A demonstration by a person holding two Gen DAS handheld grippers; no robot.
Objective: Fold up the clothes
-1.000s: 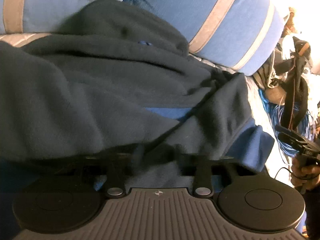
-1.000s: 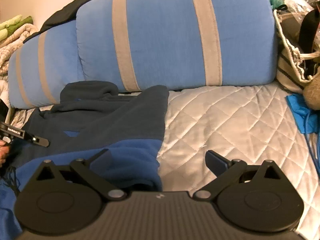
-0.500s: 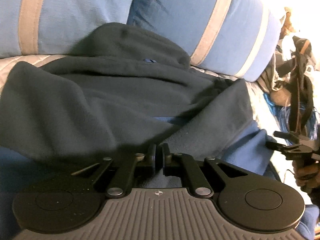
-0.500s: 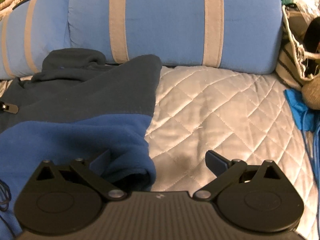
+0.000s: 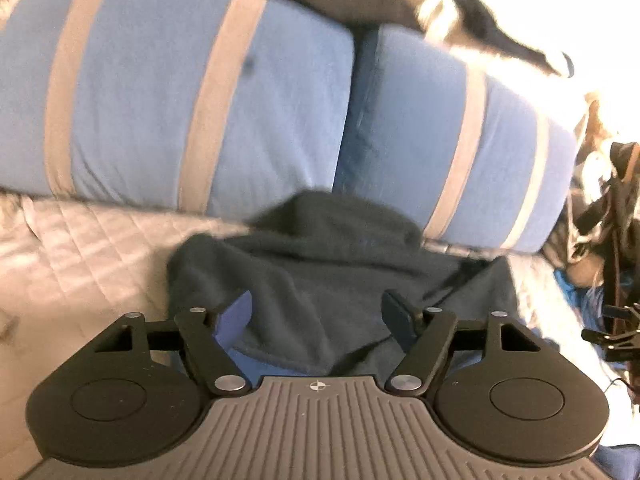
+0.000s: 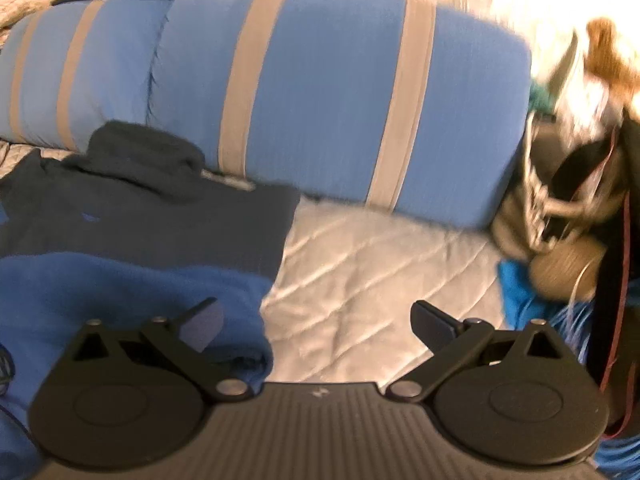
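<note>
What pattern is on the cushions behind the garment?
Blue with vertical beige-grey stripes; the cushions show best in the right wrist view.

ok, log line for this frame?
step: fold fleece | left gripper: opening, nothing gripped | right gripper: open, empty | fleece on quilt

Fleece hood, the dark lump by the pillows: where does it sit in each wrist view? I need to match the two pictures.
Left wrist: hood at centre, just above the tool, below the seam between the two pillows.
Right wrist: hood at left, mid-height, against the pillows.
Shared landmark: the blue pillow with grey stripes, behind the hood in both.
</note>
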